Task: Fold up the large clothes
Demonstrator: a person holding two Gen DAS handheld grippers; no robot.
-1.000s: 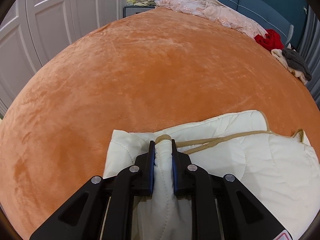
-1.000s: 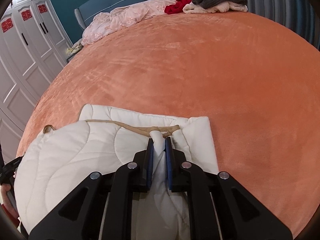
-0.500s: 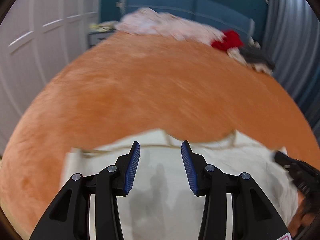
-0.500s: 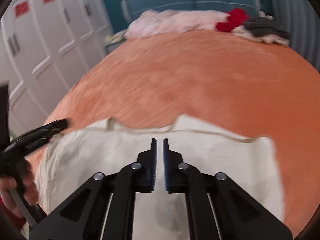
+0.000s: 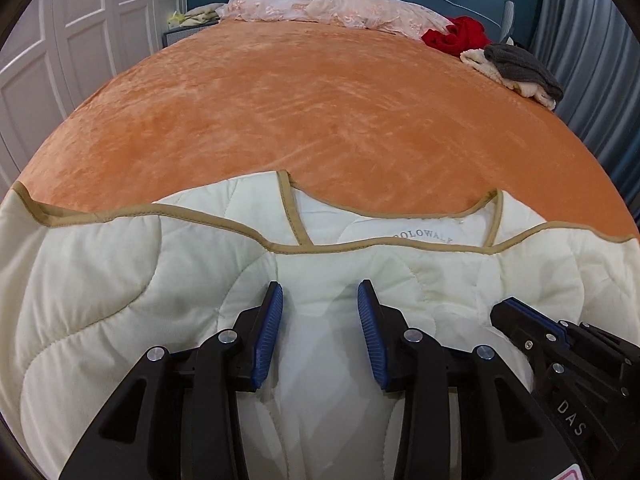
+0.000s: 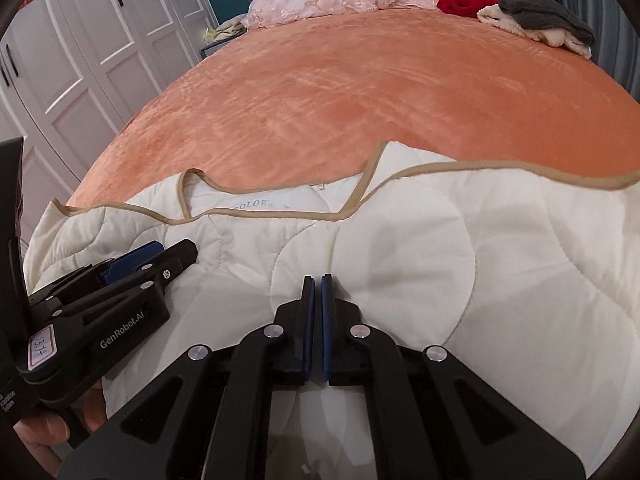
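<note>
Garment: cream quilted jacket (image 5: 120, 280) with tan trim, spread flat on the near edge of the bed (image 5: 320, 112); neckline turned toward the headboard, printed label showing inside the collar.
Left gripper (image 5: 320, 320): above the middle of the jacket, just below the collar; jaws moderately apart and closing, nothing pinched between the blue pads (image 5: 269, 332), only flat fabric underneath.
Right gripper (image 6: 316, 316): over the jacket, near the collar; jaws drawn fully together, no cloth between them.
Spacing: grippers side by side and near each other, each visible at the edge of the other's view.
Hand (image 6: 44, 432): partly visible at the lower left of the right wrist view, wrapped around the left gripper's handle.
Bed cover: orange plush, bare between the jacket and the far end.
Far end: pink bedding (image 5: 332, 4) along the blue headboard; red cloth (image 5: 456, 36) beside it; grey cloth (image 5: 520, 66) lying on a cream one at the far right corner.
Left side: white cupboard doors (image 6: 100, 40).
</note>
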